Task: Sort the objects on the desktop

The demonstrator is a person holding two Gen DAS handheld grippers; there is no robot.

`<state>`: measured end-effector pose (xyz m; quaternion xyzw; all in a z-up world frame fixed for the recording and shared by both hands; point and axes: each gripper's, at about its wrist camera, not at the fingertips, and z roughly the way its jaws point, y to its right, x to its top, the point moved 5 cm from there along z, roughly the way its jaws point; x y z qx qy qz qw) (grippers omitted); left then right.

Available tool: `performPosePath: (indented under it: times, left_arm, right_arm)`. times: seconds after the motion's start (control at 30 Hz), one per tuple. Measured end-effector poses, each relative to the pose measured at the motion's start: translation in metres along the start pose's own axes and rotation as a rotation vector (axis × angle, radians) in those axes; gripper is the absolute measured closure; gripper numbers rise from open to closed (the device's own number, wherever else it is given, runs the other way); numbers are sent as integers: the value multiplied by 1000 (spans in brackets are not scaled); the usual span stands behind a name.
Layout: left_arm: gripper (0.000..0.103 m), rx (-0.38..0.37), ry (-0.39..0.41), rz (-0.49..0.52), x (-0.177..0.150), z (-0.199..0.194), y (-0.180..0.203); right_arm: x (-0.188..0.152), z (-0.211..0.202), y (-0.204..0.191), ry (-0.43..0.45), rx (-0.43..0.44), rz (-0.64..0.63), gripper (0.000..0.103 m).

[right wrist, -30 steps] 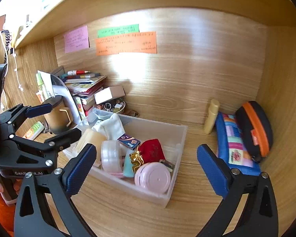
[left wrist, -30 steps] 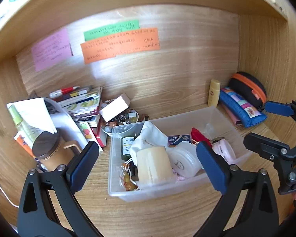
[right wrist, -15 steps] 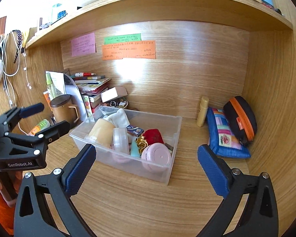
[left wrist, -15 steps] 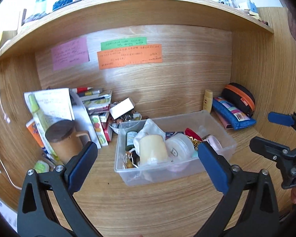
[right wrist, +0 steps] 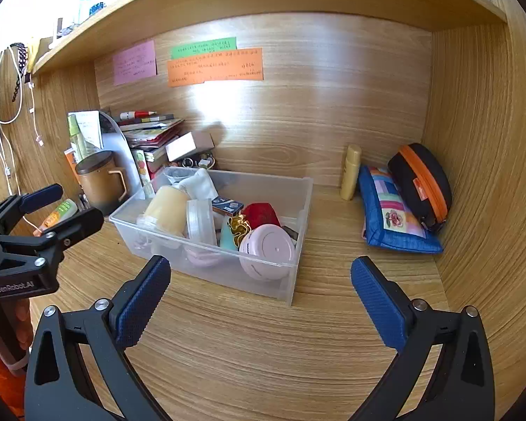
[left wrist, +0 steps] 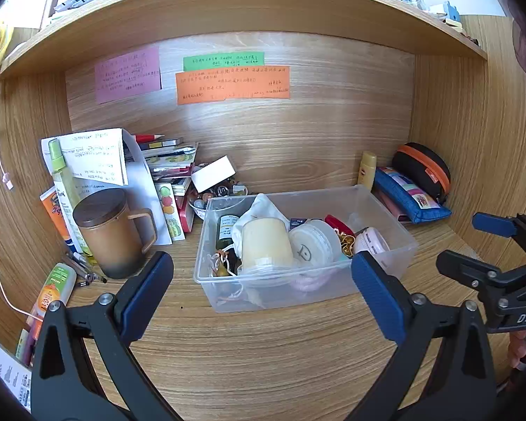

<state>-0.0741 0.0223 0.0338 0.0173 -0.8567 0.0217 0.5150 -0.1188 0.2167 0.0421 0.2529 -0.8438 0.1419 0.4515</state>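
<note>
A clear plastic box (left wrist: 396, 228) (right wrist: 305, 193) stands on the wooden desk, filled with a cream jar (left wrist: 264, 244), a white round tub (left wrist: 312, 245), a pink round case (right wrist: 268, 245), a red pouch (right wrist: 261, 212) and other small items. My left gripper (left wrist: 261, 293) is open and empty, a little in front of the box. My right gripper (right wrist: 259, 294) is open and empty, in front of the box's right end. Each gripper also shows in the other's view: the right gripper (left wrist: 473, 242), the left gripper (right wrist: 61, 203).
A brown lidded mug (left wrist: 110, 231), a green spray bottle (left wrist: 65, 182), a stack of books (left wrist: 168, 161) and a small tube (left wrist: 52, 287) stand at the left. A yellow bottle (right wrist: 350, 172), a blue patterned pouch (right wrist: 391, 212) and a black-orange case (right wrist: 420, 182) lie at the right. A shelf hangs overhead.
Both grippers have pulled back from the box toward the desk's front, so the box looks smaller and farther. Both stay open and empty.
</note>
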Motion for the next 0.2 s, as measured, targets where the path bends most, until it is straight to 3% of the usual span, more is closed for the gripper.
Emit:
performPosePath:
  times: [0.2]
  left_arm:
    - [0, -14, -10, 4, 0, 4, 3]
  right_arm:
    - [-1, 12, 0, -27, 18, 12, 0]
